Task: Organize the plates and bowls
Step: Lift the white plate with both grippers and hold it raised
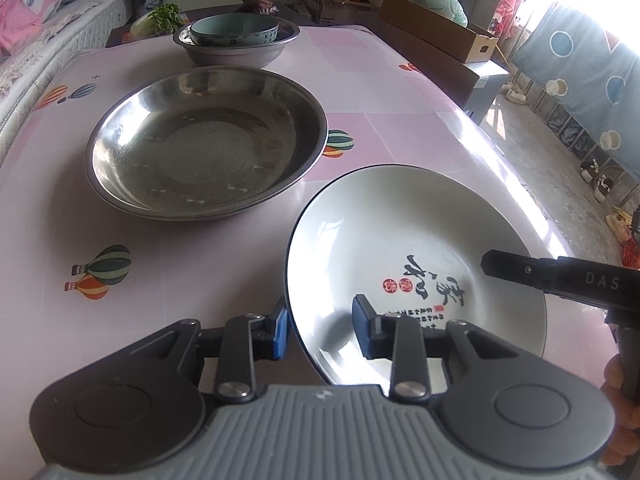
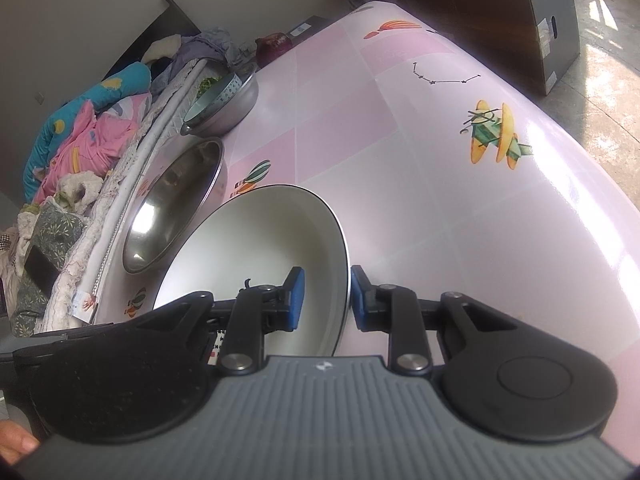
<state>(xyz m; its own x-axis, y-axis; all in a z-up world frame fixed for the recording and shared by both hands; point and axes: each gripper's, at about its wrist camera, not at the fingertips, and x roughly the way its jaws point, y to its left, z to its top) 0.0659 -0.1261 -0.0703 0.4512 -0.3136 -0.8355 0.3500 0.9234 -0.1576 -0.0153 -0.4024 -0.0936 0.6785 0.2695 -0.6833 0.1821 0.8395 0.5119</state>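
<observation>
A white ceramic plate (image 1: 408, 240) with black calligraphy and a dark rim lies on the pink table; it also shows in the right wrist view (image 2: 256, 236). My left gripper (image 1: 320, 330) is open and straddles the plate's near-left rim, one blue pad outside, one inside. My right gripper (image 2: 326, 300) is open and straddles the plate's right rim the same way; its finger shows in the left wrist view (image 1: 516, 270). A large steel plate (image 1: 206, 142) lies beyond. A teal bowl (image 1: 234, 30) sits inside a steel bowl (image 1: 236, 50) at the far end.
The table (image 1: 400, 128) has a pink cloth with balloon prints. A bed with bedding (image 2: 80, 140) runs along its left side. Cardboard boxes (image 1: 436, 26) stand past the far right corner. The floor drops off at the right edge (image 2: 600, 120).
</observation>
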